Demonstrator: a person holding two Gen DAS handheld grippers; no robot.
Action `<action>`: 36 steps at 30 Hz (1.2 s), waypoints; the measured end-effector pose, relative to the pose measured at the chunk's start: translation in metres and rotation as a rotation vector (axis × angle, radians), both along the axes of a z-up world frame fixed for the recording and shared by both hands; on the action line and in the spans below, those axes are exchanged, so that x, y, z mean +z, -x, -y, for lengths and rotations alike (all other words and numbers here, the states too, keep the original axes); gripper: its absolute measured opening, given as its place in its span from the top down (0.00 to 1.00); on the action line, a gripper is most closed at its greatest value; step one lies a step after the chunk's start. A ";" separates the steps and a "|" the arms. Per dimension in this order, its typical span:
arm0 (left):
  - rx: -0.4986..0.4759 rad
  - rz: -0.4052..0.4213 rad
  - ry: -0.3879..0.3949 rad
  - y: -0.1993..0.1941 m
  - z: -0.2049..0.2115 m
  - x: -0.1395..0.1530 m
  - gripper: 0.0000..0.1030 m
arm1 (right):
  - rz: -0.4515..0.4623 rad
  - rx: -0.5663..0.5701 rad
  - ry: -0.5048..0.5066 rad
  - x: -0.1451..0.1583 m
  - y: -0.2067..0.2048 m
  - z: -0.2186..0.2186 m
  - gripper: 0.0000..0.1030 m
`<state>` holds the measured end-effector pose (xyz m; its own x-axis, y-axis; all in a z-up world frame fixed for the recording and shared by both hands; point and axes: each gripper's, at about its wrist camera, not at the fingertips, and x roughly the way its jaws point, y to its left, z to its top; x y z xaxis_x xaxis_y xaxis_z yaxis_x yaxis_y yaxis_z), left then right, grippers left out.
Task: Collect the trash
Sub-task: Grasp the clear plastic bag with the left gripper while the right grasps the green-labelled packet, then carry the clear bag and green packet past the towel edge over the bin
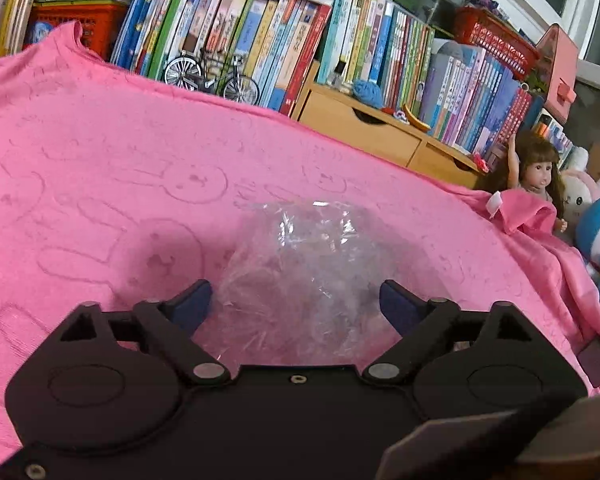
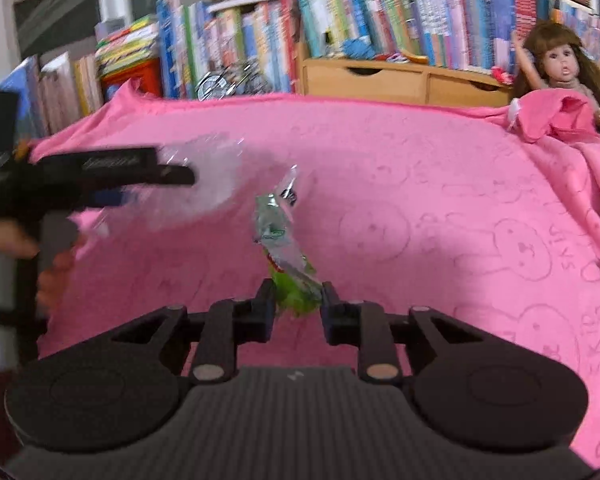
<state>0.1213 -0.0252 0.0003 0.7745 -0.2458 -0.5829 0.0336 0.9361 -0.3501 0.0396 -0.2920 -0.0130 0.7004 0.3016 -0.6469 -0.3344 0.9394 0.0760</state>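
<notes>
Your right hand-held gripper [image 2: 297, 304] has that green wrapper [image 2: 288, 256] between its part-open jaws, mid-blanket [image 2: 440, 208]; it's feather-light, crinkly and slippery, so pinch the bunched end. Left hand-held gripper [image 1: 296, 300] is spread wide around the flimsy clear bag [image 1: 300, 264].

Bag [image 1: 300, 264] on blanket [image 1: 100, 168], books [image 1: 260, 40] behind.

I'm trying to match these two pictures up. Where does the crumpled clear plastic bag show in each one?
Left wrist view: the clear plastic bag lies low in the centre on the pink blanket, between the open fingers of the left gripper.
Right wrist view: the bag is at upper left, blurred, beside the left gripper.
Shared landmark: the doll at the blanket's far right corner.
</notes>
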 end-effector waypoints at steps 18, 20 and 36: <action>-0.027 0.050 -0.103 0.041 -0.013 0.026 0.58 | 0.094 -0.076 -0.023 -0.008 -0.023 -0.029 0.22; -0.031 0.067 -0.116 0.052 -0.019 0.030 0.58 | 0.045 -0.089 -0.048 -0.014 -0.029 -0.032 0.40; -0.020 0.196 -0.094 0.179 -0.049 0.055 0.58 | 0.132 -0.033 -0.139 0.002 0.060 -0.040 0.65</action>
<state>-0.0573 0.0236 0.0555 0.8708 -0.2138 -0.4426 0.1115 0.9629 -0.2458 -0.0204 -0.2520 -0.0113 0.7875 0.3571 -0.5023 -0.3189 0.9335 0.1638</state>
